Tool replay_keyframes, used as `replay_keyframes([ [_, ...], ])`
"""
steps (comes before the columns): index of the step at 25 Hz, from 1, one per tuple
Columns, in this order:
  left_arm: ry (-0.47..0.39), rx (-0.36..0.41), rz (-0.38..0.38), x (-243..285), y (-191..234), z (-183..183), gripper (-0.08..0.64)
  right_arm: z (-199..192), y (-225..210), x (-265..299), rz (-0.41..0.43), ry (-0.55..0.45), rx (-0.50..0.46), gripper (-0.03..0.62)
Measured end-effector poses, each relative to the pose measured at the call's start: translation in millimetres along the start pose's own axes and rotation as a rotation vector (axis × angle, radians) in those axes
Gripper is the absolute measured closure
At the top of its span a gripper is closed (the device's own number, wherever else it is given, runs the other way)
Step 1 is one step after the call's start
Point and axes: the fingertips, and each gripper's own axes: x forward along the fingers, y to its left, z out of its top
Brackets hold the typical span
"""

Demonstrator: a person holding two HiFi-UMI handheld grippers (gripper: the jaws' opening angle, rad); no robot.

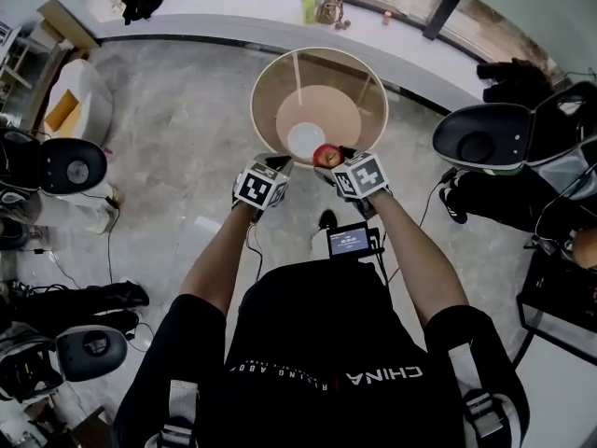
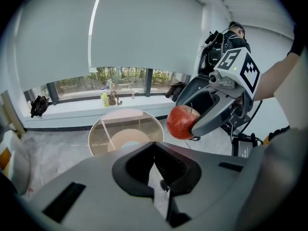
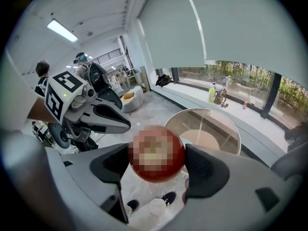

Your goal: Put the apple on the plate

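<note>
Right tool (image 3: 156, 158) grips the apple (image 1: 326, 155) between wide-spread jaws, holding it in the air at the near edge of the round glass counter (image 1: 368, 73), just short of the white plate (image 1: 306, 139), ready, I'd guess, for lowering. Left tool (image 2: 155, 150) hangs alongside, closed and empty.

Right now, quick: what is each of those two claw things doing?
Left gripper: closed, empty.
Right gripper: closed on the apple.

the apple (image 1: 326, 155) is red, the plate (image 1: 306, 139) white.
</note>
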Motion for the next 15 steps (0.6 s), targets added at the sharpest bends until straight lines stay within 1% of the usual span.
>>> replay_keyframes([
  [4,0.009,-0.003,0.016,24,17,30,0.541,25,-34,8,0.019,-0.003,-0.011,0.241],
  [8,0.011,0.001,0.027,37,30,50,0.541,48,-57,20,0.037,-0.004,-0.03,0.241],
  [13,0.015,0.001,0.02,43,53,54,0.541,66,-59,38,0.054,-0.002,-0.018,0.241],
  [15,0.012,0.004,0.012,46,63,56,0.541,70,-63,43,0.038,-0.002,-0.019,0.241],
])
